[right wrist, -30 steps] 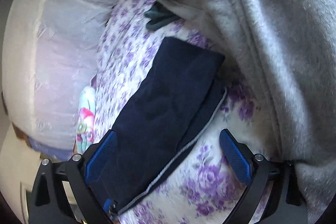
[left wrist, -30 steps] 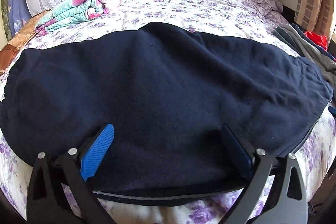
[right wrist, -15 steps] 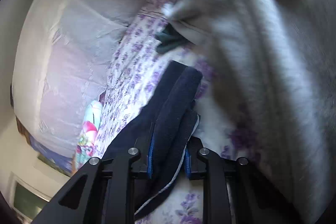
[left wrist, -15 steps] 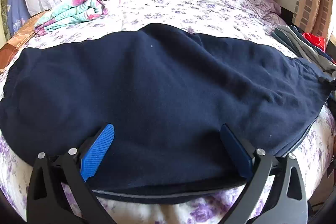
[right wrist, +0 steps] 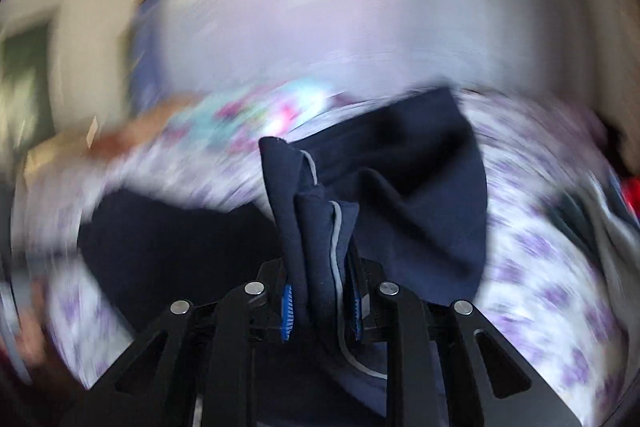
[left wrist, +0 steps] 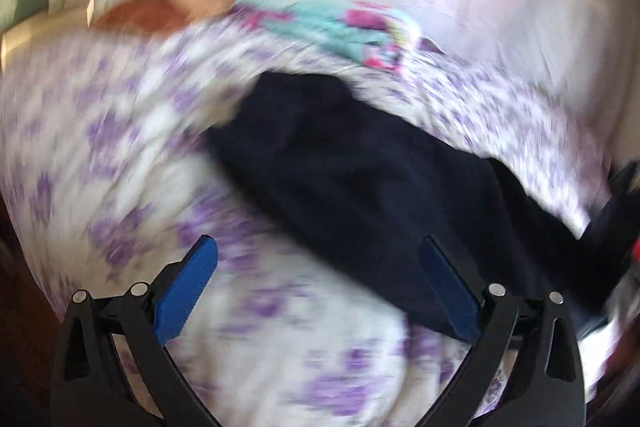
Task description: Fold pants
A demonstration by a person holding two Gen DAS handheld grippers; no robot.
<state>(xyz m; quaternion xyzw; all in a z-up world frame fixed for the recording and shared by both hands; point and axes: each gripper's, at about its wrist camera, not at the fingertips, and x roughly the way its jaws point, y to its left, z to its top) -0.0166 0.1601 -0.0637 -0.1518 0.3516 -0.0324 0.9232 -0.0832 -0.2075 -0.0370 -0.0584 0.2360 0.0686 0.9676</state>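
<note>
The pants (right wrist: pixel 400 203) are showing as thick, matt navy cloth with a soft fleecy nap and a thin pale grey piping along one seam, and the bedsheet (left wrist: pixel 132 163) under them is looking like light, matt cotton printed with purple flowers. The right gripper (right wrist: pixel 322 301) is presenting matt black plastic arms, bright metal pivot pins and ribbed blue pads pressing the bunched cloth, and the left gripper (left wrist: pixel 320 281) is showing the same finish. Behind, a folded blanket (left wrist: pixel 332 23) is appearing as soft printed cloth in turquoise and pink.
</note>
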